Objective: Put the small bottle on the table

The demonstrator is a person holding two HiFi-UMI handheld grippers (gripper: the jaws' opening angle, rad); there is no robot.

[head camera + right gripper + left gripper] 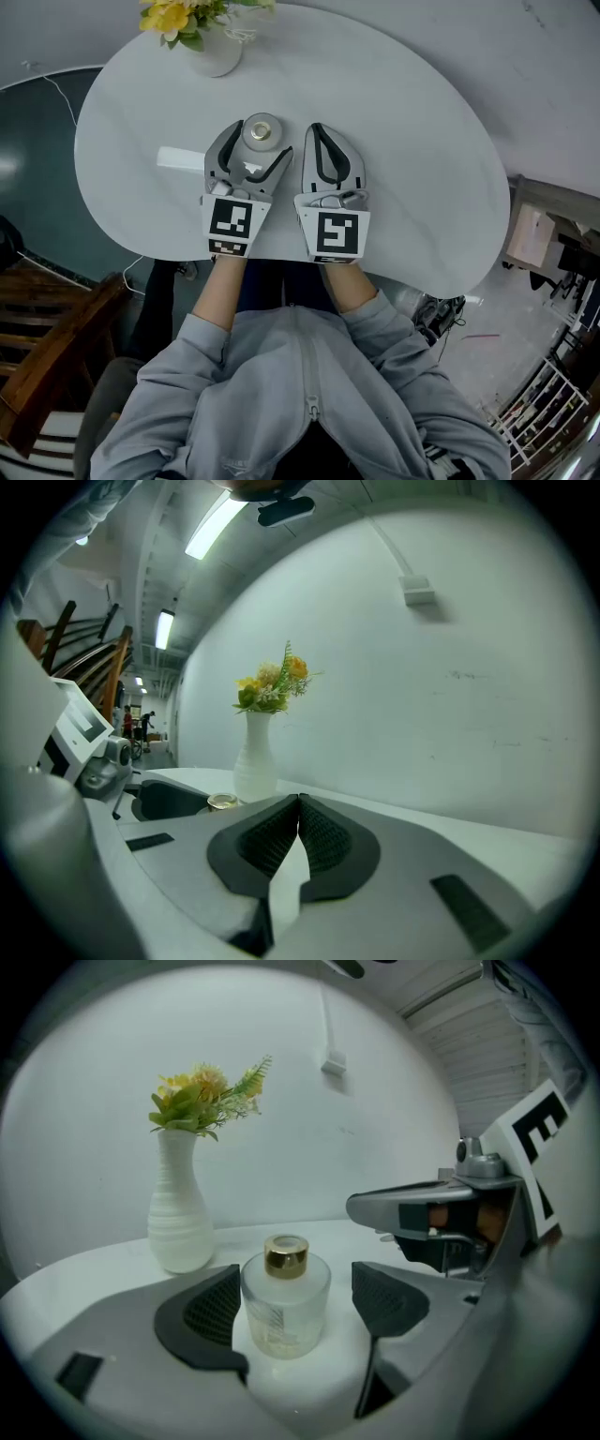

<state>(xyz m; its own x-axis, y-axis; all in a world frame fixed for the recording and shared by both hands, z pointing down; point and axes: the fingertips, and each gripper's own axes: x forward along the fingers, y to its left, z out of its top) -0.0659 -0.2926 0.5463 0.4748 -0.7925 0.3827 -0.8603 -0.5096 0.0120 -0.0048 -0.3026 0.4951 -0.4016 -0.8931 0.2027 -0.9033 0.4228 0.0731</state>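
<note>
A grey zip jacket (pixel 300 394) fills the bottom of the head view, its two sleeves reaching up to two grippers over a white oval table (pixel 412 169). The left gripper (pixel 262 137) has its jaws spread wide, one on each side of the single small bottle (pixel 286 1312). There is a clear gap on the bottle's right side. The left pad sits just beside the glass, and no squeeze is visible. The bottle stands upright on the table, long axis vertical, with its gold cap (pixel 286 1253) pointing up. The right gripper (pixel 298 827) is next to the left one, its pads pressed together with nothing between them. One white ribbed vase (pixel 180 1208) of yellow flowers (pixel 202 1096) stands beyond the bottle, well apart from it.
</note>
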